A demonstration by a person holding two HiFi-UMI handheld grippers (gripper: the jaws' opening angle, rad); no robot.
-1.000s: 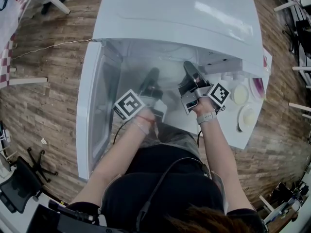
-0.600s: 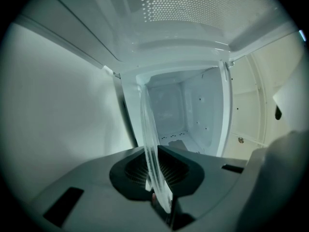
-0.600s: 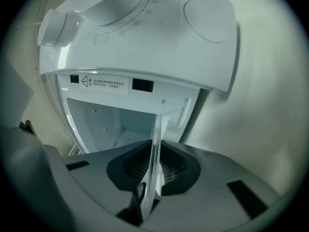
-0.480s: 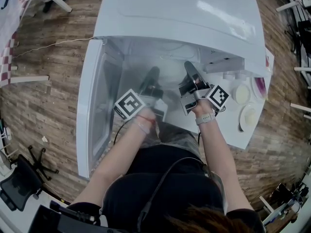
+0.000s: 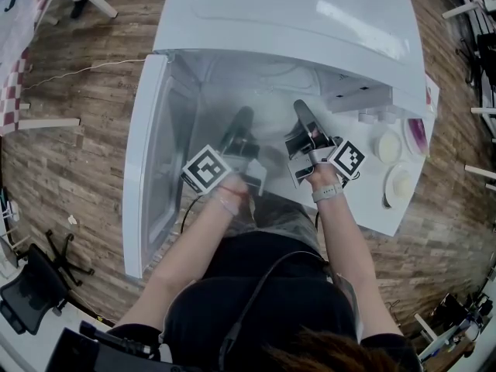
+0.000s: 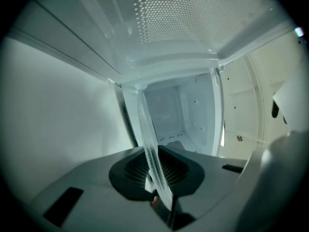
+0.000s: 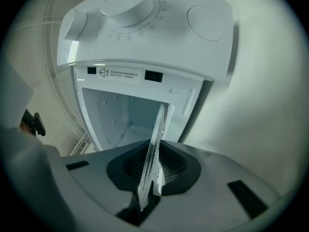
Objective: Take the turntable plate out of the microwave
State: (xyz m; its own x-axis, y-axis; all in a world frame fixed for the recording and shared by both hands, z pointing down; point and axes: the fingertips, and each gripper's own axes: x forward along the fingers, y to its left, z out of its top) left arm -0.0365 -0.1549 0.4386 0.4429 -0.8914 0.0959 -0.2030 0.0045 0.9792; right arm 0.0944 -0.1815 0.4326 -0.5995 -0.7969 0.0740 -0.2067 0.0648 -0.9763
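- clear round glass turntable plate [image 6: 150,144]: at the open mouth of the white microwave [image 5: 294,22].
- left gripper [image 5: 242,124], right gripper [image 5: 301,115]: each clamped on an opposite rim edge, probably to share the weight.

Wears black short-sleeved top [image 5: 271,316], grey trousers [image 5: 283,217]; thin black cable [image 5: 249,304] across chest. Pale grey watch strap [image 5: 328,191] at right wrist, red band [image 5: 231,191] at left. On left gripper [image 5: 245,116] and right gripper [image 5: 301,107]: black jaws, white marker cube [image 5: 207,168] with black squares.
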